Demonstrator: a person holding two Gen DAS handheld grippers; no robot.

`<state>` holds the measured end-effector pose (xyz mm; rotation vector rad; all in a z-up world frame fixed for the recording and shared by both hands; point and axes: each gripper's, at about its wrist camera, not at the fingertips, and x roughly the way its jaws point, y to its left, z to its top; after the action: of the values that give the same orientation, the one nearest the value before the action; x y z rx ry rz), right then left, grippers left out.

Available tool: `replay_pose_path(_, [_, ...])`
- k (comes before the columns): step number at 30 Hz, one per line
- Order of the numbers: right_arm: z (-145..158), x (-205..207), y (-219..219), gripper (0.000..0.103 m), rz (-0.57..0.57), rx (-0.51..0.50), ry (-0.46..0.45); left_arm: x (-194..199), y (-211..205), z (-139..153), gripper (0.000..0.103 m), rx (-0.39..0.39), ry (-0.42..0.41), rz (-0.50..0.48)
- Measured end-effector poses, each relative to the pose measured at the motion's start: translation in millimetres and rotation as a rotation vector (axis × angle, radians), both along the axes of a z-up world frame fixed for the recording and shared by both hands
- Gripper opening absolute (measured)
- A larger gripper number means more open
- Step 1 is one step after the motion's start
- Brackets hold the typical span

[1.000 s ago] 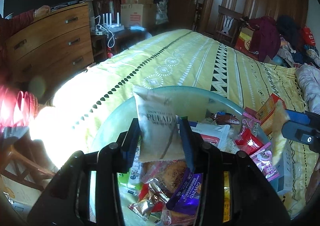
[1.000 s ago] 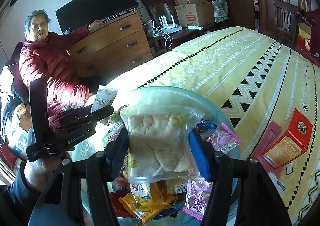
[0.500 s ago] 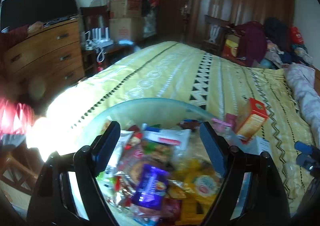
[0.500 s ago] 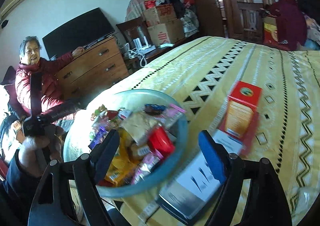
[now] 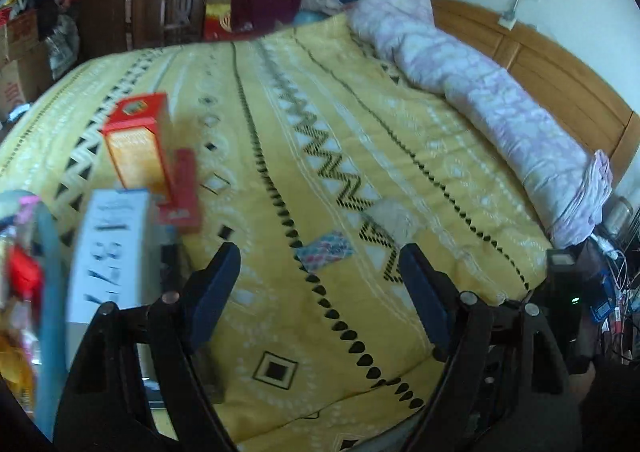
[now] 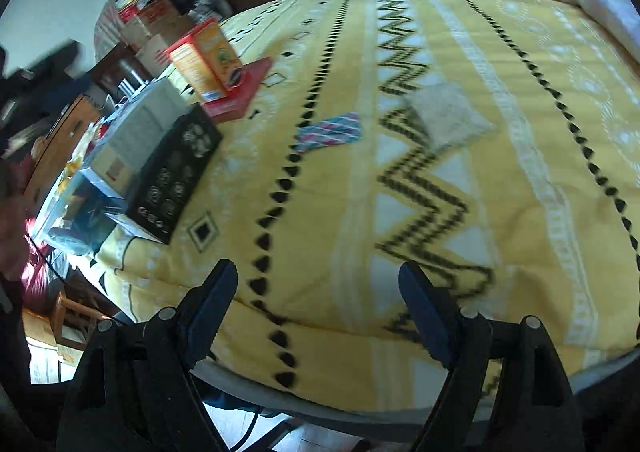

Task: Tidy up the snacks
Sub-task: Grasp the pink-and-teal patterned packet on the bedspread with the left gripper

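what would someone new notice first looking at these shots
The yellow patterned bedspread fills both views. On it, at the left, an orange-red box stands by a black box, with two small packets lying loose mid-bed: a plaid one and a pale one.

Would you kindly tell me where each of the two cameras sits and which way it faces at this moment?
Left wrist: sits on the left claw, looking down across the yellow bedspread toward the wooden headboard; its own open blue fingers show, and the other hand's rig at the right edge.
Right wrist: sits on the right claw, tilted over the bed's near edge; only its open, empty fingers show.
Shared: the orange-and-red box, the checked packet and the pale packet.
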<state>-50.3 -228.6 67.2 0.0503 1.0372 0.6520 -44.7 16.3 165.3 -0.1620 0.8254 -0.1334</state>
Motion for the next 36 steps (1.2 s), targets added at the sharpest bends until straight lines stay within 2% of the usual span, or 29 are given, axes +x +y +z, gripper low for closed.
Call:
replay_pose_path(3, [-4, 7, -18, 0.085, -0.008, 0.007, -0.004, 40, -16, -53, 0.081, 0.02, 0.108, -0.054])
replay_pose_path(7, [-15, 18, -37, 0.085, -0.02, 0.032, 0.018, 71, -31, -98, 0.081, 0.091, 0.127, -0.068])
replay_pose_path(9, [-22, 23, -46, 0.085, -0.028, 0.046, 0.037, 84, -34, -112, 0.082, 0.129, 0.123, -0.071])
replay_pose_path(14, [-34, 28, -63, 0.085, -0.047, 0.075, 0.071, 108, -35, -134, 0.083, 0.152, 0.145, -0.105])
replay_pose_path(18, [-38, 30, -68, 0.085, -0.053, 0.089, 0.079, 110, -40, -143, 0.086, 0.134, 0.17, -0.137])
replay_pose_path(19, [-38, 31, -68, 0.085, -0.054, 0.089, 0.077, 107, -44, -141, 0.086, 0.11, 0.181, -0.167])
replay_pose_path(22, [-39, 31, -66, 0.086, -0.057, 0.086, 0.074, 94, -60, -137, 0.084, -0.036, 0.259, -0.315])
replay_pose_path(24, [-38, 32, -63, 0.086, -0.062, 0.089, 0.07, 81, -65, -128, 0.077, -0.142, 0.261, -0.378])
replay_pose_path(25, [-37, 32, -60, 0.086, -0.062, 0.089, 0.068, 75, -64, -123, 0.077, -0.16, 0.248, -0.363])
replay_pose_path(27, [-36, 31, -59, 0.086, -0.06, 0.085, 0.062, 70, -60, -117, 0.076, -0.145, 0.213, -0.297])
replay_pose_path(31, [-36, 30, -59, 0.086, -0.058, 0.084, 0.06, 72, -54, -113, 0.078, -0.112, 0.182, -0.113])
replay_pose_path(36, [-34, 32, -60, 0.087, -0.051, 0.08, 0.053, 87, -75, -127, 0.078, -0.041, 0.201, -0.074])
